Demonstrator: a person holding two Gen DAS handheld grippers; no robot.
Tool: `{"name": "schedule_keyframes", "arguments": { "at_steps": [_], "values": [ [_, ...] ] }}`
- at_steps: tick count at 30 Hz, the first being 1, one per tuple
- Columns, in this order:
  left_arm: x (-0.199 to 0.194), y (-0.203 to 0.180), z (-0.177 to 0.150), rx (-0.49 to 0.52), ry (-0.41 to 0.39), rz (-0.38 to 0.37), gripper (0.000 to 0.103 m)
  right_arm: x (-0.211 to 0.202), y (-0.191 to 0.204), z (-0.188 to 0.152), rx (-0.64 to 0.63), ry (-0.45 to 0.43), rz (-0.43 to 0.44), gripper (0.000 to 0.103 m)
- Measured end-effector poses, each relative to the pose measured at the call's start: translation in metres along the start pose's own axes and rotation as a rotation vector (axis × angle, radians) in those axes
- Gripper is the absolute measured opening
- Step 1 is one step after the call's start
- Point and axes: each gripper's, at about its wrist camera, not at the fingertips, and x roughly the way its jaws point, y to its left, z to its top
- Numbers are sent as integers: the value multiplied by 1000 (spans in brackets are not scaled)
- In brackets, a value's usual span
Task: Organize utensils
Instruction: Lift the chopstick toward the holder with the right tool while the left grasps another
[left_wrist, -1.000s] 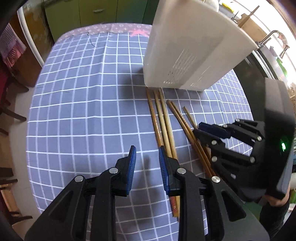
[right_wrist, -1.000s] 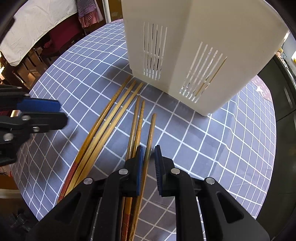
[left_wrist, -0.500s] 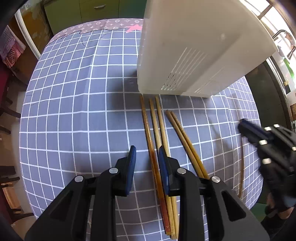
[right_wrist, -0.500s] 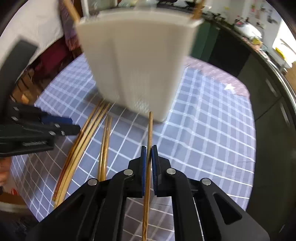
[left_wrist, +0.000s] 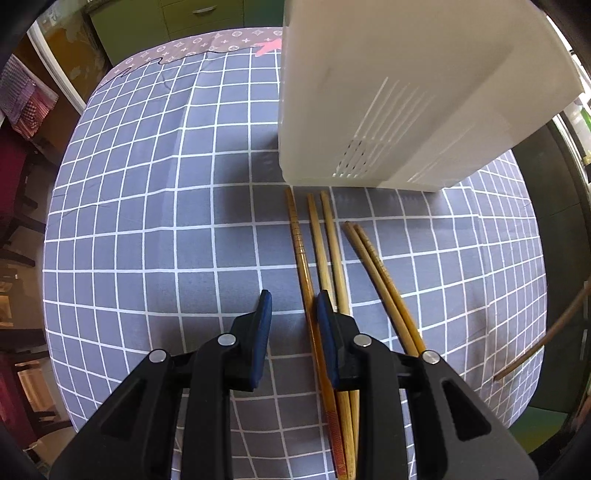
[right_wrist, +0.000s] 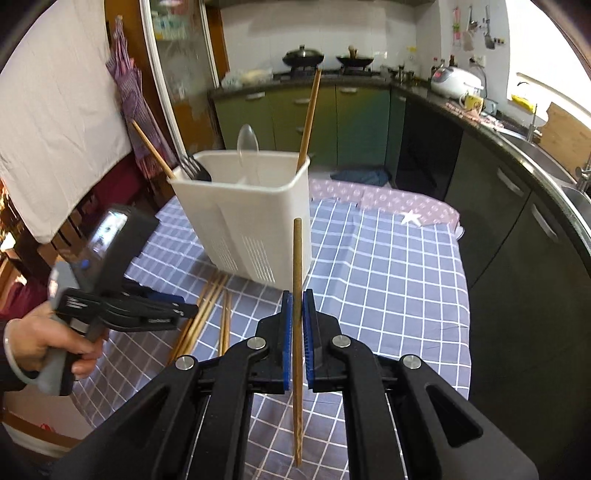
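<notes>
While right gripper (right_wrist: 297, 306) clamps chopstick (right_wrist: 297, 258) | left gripper (left_wrist: 291, 314) released | checked tablecloth (left_wrist: 147, 221) | kitchen cabinets (right_wrist: 332, 118)

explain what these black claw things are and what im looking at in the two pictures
They are hand-held grippers, one in each of a person's hands, each with a camera looking along its two fingers. The left view looks down on a checked tablecloth where five chopsticks lie in front of a white utensil holder; the left gripper hangs open over them, holding nothing. In the right view, the right gripper is shut on one chopstick, lifted off the table. The holder there contains two chopsticks, a fork and a spoon. The person's left hand shows too.
</notes>
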Motion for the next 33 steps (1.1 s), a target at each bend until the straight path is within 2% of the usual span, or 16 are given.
{"name": "schedule_keyframes", "arguments": {
  "at_steps": [6, 8, 12, 20, 33],
  "values": [
    [5, 0, 5, 8, -5, 16, 24, -28, 0, -5, 23, -91, 1, 6],
    [5, 1, 4, 15, -10, 17, 10, -31, -1, -8, 27, -98, 0, 7],
    [1, 2, -1, 15, -18, -2, 8, -36, 0, -15, 33, -109, -3, 7],
    [-39, -1, -13, 78, -140, -5, 7, -51, -5, -23, 68, -163, 3, 6],
    [-110, 7, -38, 129, -335, -5, 6, -49, 8, -16, 40, -171, 5, 7]
  ]
}}
